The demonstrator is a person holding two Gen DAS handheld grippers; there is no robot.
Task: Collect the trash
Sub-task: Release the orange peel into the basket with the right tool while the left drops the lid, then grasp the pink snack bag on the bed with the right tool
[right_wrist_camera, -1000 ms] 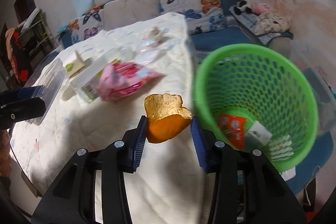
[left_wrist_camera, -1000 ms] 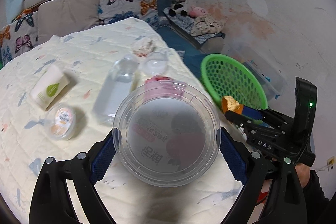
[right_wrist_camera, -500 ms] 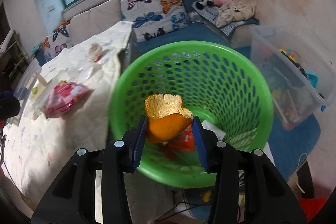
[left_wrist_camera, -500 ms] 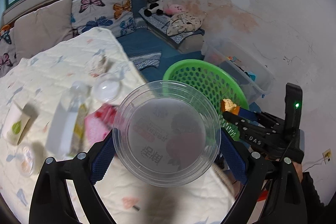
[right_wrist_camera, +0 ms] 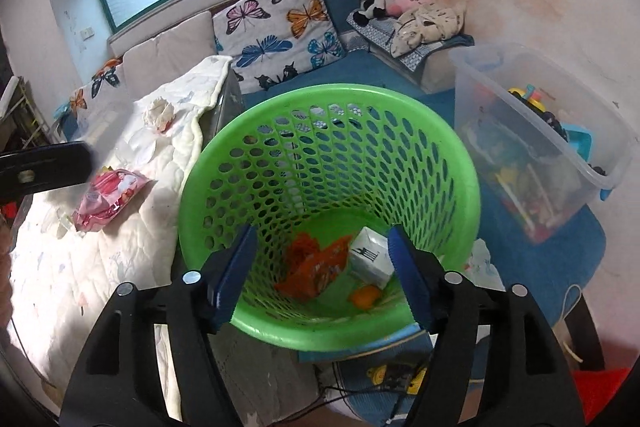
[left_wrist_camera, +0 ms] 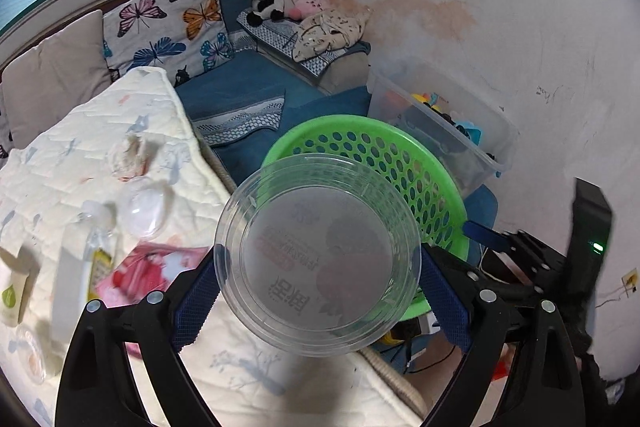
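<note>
My left gripper [left_wrist_camera: 318, 291] is shut on a clear round plastic container [left_wrist_camera: 318, 251], held above the table edge beside the green basket [left_wrist_camera: 436, 187]. My right gripper [right_wrist_camera: 322, 267] is open and empty, right above the green basket [right_wrist_camera: 256, 131]. An orange peel [right_wrist_camera: 364, 295] lies on the basket's bottom with an orange wrapper [right_wrist_camera: 316, 267] and a white carton [right_wrist_camera: 370, 257]. The right gripper [left_wrist_camera: 504, 243] also shows at the right of the left wrist view.
The quilted table [left_wrist_camera: 80, 155] holds a pink packet [left_wrist_camera: 140, 269], a clear bottle [left_wrist_camera: 86, 255], a clear lid [left_wrist_camera: 144, 205] and crumpled tissue [left_wrist_camera: 130, 155]. A clear storage bin [right_wrist_camera: 532, 147] of toys stands right of the basket. A sofa with butterfly cushions [right_wrist_camera: 276, 27] is behind.
My right gripper opened over the basket and the orange peel fell to its bottom. My left gripper carried the clear container rightward to the basket's near rim.
</note>
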